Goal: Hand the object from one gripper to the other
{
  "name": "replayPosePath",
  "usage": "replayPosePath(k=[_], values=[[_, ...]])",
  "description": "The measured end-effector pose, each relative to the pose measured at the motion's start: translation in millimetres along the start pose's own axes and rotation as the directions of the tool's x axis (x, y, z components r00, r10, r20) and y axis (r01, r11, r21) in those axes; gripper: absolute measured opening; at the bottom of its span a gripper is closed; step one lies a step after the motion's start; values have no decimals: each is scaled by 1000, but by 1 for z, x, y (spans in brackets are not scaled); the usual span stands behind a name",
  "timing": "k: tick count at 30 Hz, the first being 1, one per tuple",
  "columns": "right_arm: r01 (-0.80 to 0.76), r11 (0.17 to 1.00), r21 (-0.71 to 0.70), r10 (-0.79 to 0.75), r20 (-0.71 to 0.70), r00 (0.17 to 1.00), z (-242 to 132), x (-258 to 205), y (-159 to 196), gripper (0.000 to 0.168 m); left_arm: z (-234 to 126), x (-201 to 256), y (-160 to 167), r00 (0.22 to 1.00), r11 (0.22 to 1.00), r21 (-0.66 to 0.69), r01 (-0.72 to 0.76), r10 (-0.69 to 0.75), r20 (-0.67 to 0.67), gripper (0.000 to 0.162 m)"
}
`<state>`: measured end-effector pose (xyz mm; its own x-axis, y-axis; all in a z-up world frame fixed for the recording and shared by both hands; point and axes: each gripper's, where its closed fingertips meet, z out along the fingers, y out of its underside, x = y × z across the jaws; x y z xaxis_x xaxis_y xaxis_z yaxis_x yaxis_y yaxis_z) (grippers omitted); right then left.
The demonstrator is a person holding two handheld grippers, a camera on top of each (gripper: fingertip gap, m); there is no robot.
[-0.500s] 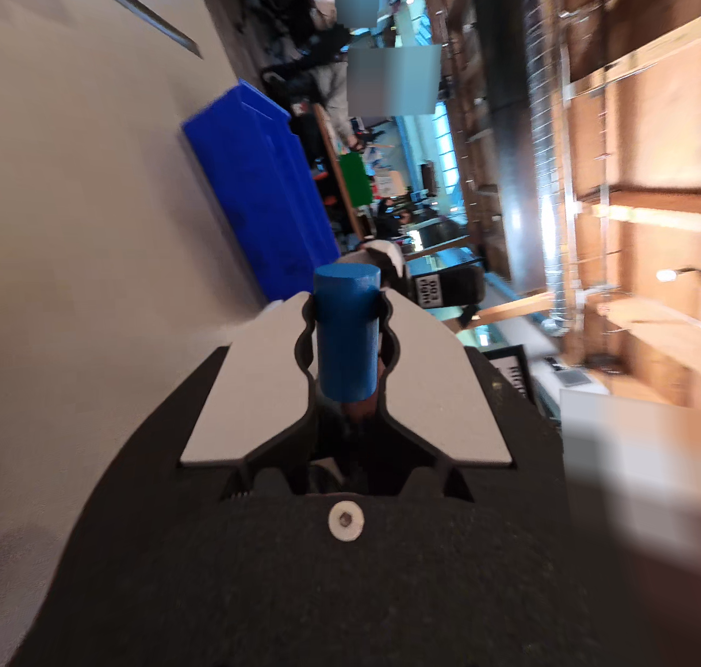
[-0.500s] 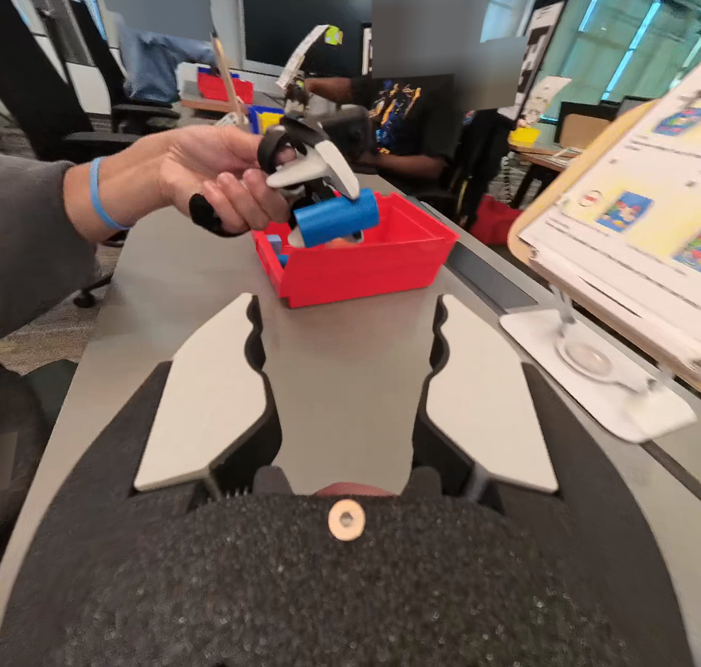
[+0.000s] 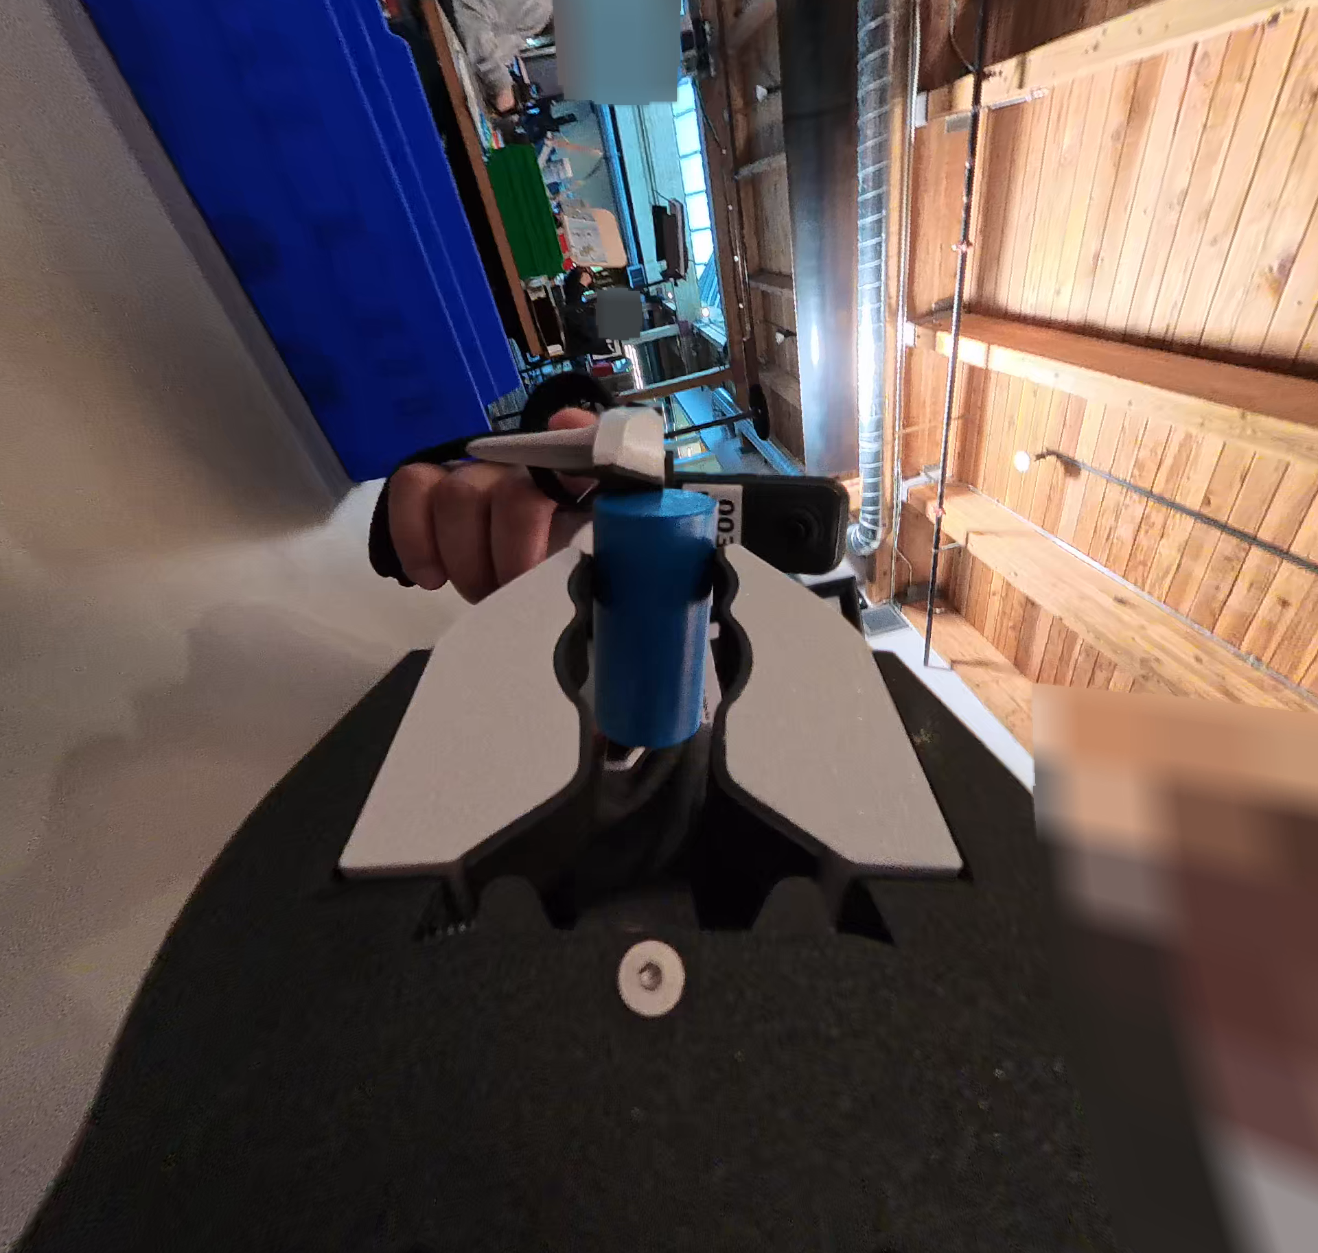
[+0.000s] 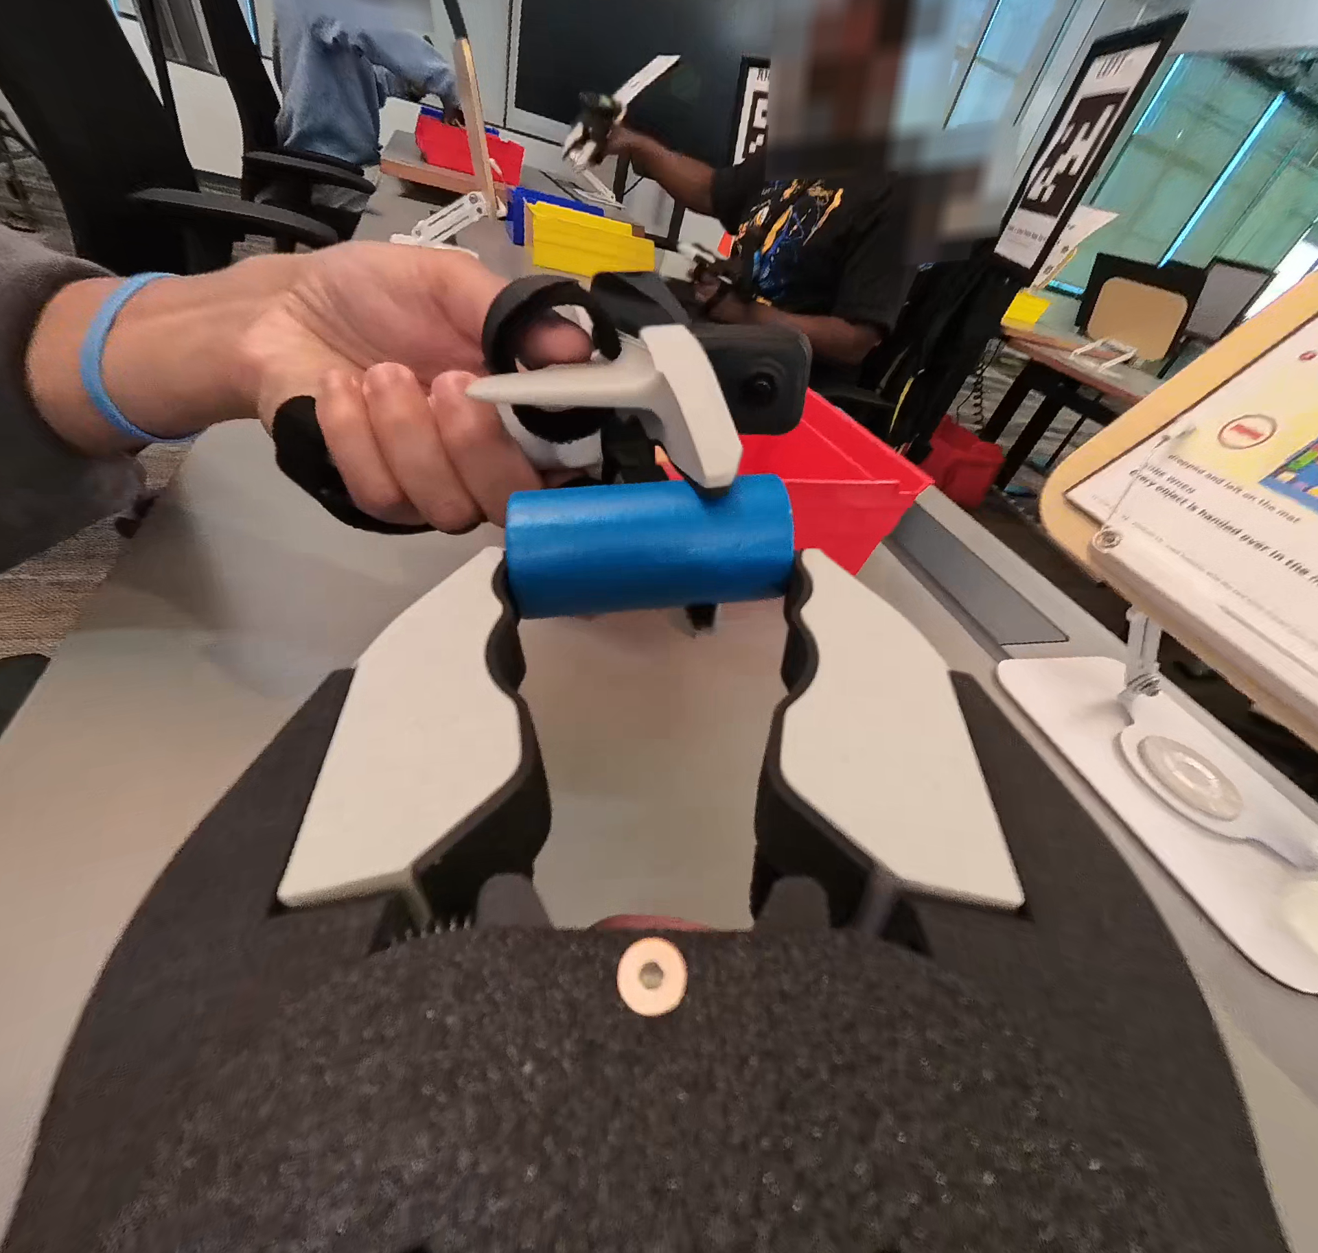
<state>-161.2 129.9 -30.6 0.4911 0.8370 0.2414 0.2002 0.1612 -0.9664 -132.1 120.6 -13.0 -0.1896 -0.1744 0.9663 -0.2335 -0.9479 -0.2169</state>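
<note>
The blue cylinder [image 4: 647, 546] is held in mid-air above the grey desk [image 4: 178, 648], lying crosswise in the right wrist view. We record the left hand-held gripper [image 3: 647, 638] clamped on it: in its own view both grey fingers [image 3: 492, 705] press the cylinder's curved sides, and the cylinder stands out past their tips. From the right wrist view we see that same gripper gripped in a person's hand [image 4: 356, 370], which wears a light blue wristband [image 4: 100, 356], with one finger coming down on the cylinder's top near its right end.

We find the right hand-held gripper [image 4: 649, 591] partly open, its two tips bracketing the cylinder's flat ends. The tips stand right at those ends, but we cannot tell whether they touch.

A red bin [image 4: 841, 484] sits on the desk behind the cylinder. A tilted board carrying a printed sheet [image 4: 1212, 499] stands to the right. A blue bin [image 3: 285, 171] fills the upper left of the left wrist view.
</note>
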Motion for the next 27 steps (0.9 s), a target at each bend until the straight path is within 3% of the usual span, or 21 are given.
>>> replayPosePath(k=[1,4,8,11,14,17,20,21,24,27], values=[[17,1000,7,-16,-8,1000,-2,0,-1,71,-1,-1,3,999,999,-12,-36,36,12,32],[23,999,-29,-24,-22,999,-17,7,-1,71,-16,-22,18,964,977,-45,-209,213,159,59],[-55,998,-29,51,-115,992,-66,42,-16,71,-46,-67,63,799,892,-103,-441,442,407,56],[-150,986,-68,123,-305,944,-124,96,-26,71,-57,-83,112,711,851,-170,-497,512,483,51],[-331,939,-93,232,-539,810,-190,162,-19,71,-63,-83,139,678,842,-160,-514,514,525,50],[-583,794,-175,270,-758,594,-246,218,36,71,-64,-71,146,682,835,-123,-537,515,519,50],[-824,501,-265,292,-844,449,-271,244,117,71,-69,-70,143,646,816,-134,-563,535,545,50],[-868,399,-297,288,-858,426,-273,248,142,71,-70,-70,141,633,810,-133,-571,538,556,49],[-908,222,-357,251,-878,407,-270,260,195,72,-68,-70,143,640,813,-143,-564,540,547,48],[-912,125,-390,198,-891,408,-264,265,216,72,-69,-70,144,621,806,-165,-569,552,557,48]])
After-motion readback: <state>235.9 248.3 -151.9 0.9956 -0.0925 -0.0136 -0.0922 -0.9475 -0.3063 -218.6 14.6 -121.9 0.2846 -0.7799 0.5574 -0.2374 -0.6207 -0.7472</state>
